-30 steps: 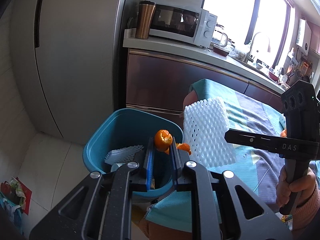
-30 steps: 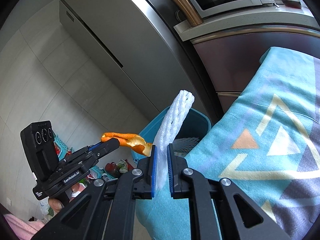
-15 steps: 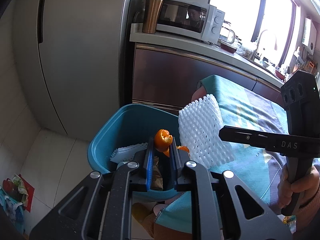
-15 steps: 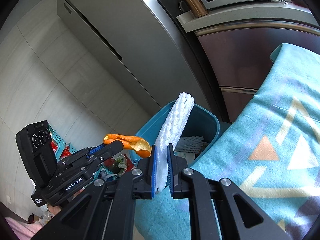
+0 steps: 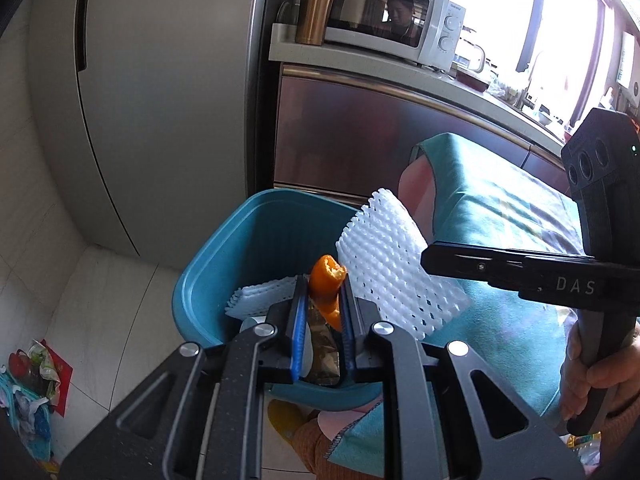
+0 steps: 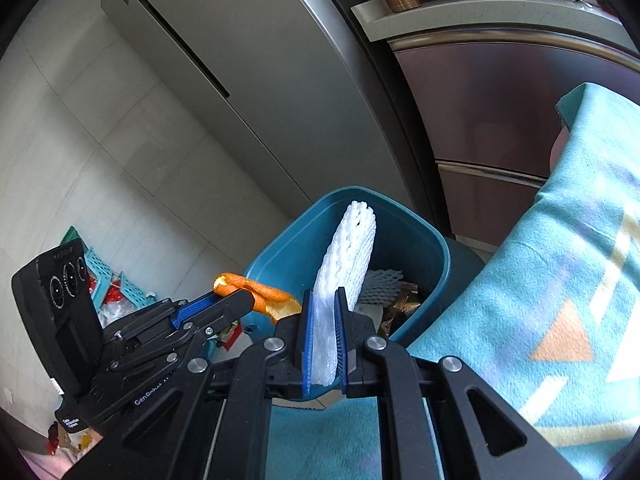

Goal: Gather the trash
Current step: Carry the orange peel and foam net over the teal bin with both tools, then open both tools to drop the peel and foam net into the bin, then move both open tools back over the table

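Note:
My left gripper [image 5: 323,286] is shut on an orange peel [image 5: 326,280] and hangs over the near side of a teal bin [image 5: 240,248]. From the right, my right gripper [image 6: 324,300] is shut on a white foam fruit net [image 6: 352,256], held upright above the bin's [image 6: 288,248] near rim. In the left wrist view that net [image 5: 392,280] sits just right of the peel, at the tip of the right gripper [image 5: 430,254]. The right wrist view shows the left gripper [image 6: 224,298] with the peel [image 6: 260,294] to the left. Inside the bin lie another foam net [image 5: 260,296] and wrappers.
A table under a teal patterned cloth [image 6: 560,288] adjoins the bin on the right. Behind the bin stand a steel fridge [image 5: 160,100] and cabinet drawers [image 5: 380,140] with a microwave [image 5: 392,20] and a copper tumbler [image 5: 318,6]. Bags of clutter [image 5: 28,380] lie on the floor at left.
Both grippers have moved forward and down toward the bin, still holding the peel and the foam net. The bin now looms larger in both views.

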The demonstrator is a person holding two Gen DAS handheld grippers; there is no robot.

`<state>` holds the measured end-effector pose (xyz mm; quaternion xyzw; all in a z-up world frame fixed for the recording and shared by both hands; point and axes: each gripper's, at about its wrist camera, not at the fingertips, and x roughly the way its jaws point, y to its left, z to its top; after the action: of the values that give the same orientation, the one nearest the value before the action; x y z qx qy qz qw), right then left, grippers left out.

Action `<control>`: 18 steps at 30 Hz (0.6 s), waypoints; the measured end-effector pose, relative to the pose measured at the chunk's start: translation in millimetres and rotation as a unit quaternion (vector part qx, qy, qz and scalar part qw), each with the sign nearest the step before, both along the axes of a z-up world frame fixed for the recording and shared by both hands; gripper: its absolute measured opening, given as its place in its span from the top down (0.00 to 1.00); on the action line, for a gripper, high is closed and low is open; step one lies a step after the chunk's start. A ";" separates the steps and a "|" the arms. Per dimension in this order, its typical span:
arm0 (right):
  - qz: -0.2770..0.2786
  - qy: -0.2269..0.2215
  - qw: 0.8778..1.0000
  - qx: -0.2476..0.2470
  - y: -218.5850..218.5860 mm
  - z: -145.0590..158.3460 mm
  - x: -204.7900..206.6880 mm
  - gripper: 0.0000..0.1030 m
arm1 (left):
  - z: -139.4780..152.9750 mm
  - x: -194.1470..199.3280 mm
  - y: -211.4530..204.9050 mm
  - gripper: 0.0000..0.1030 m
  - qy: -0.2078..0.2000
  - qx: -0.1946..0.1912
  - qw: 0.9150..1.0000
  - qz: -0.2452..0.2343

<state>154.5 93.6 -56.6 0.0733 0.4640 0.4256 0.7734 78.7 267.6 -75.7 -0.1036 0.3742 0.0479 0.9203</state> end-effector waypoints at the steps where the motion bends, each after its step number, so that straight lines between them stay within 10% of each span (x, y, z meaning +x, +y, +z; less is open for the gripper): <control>1: 0.001 0.000 1.000 -0.003 1.8 -1.2 0.4 0.91 | -2.3 1.3 0.9 0.85 0.002 -0.002 1.000 0.000; 18: -0.013 0.009 1.000 0.004 -8.3 -4.9 -1.0 0.81 | -24.6 12.1 0.7 0.78 -0.001 -0.031 0.999 -0.015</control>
<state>153.5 85.2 -61.6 0.0862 0.4685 0.4163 0.7744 90.8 268.3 -100.2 -0.1266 0.3763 0.0219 0.9176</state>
